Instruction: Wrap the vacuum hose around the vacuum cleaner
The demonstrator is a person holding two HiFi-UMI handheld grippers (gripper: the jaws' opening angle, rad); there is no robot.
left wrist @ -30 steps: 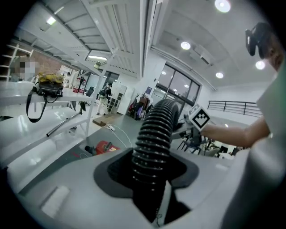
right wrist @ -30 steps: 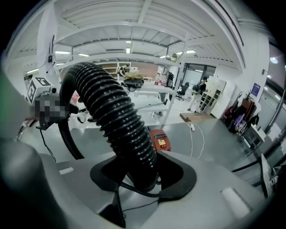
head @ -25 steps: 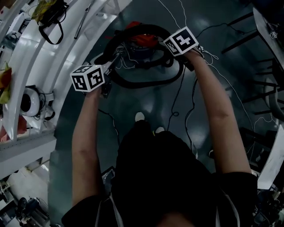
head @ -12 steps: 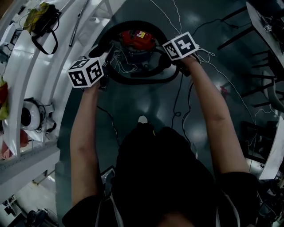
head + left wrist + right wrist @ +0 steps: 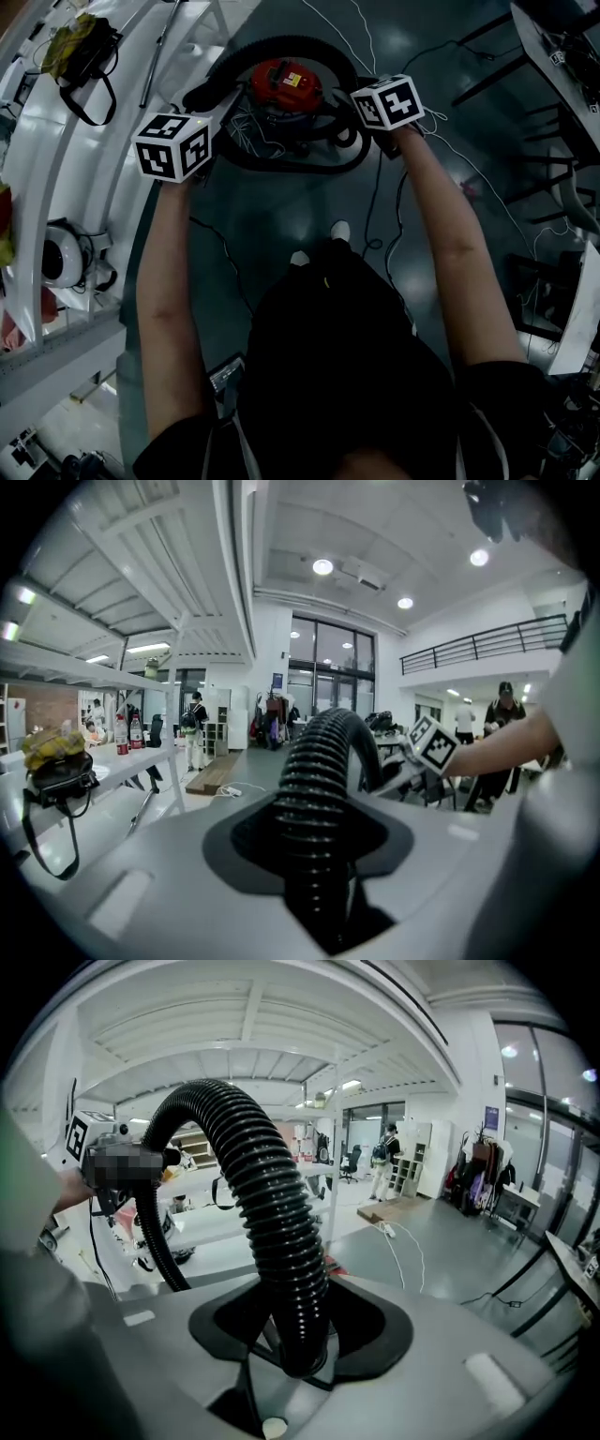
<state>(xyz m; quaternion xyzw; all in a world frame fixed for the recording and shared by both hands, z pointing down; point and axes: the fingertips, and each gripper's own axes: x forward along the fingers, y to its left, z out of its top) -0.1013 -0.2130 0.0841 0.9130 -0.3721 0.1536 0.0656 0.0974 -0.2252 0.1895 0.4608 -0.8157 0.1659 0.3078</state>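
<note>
Left gripper view: the left tool (image 5: 319,855) is clamped on the black ribbed vacuum hose (image 5: 314,780). Its jaws have just been closing, with the hose between them. The hose rises out of the tool and curves off right toward the right tool (image 5: 424,757), which is held up on a bare forearm. A black bag (image 5: 58,769) sits on a white shelf (image 5: 141,761) at left.

Right gripper view: the right tool is gripping the same hose at a moderate opening, jaws snug against the ribs. The hose climbs from the tool in a tall arch and drops on the left, near the left tool.

Head view: a red-topped vacuum cleaner (image 5: 284,82) stands on the dark floor (image 5: 281,220), ahead of the person's feet. The hose arcs round the far side of the vacuum cleaner, from left tool to right tool. A second loop lies on the floor on the vacuum cleaner's near side. One tool is on each flank of the vacuum cleaner, both raised. Thin white cords (image 5: 253,127) are tangled at the vacuum cleaner's base.
</note>
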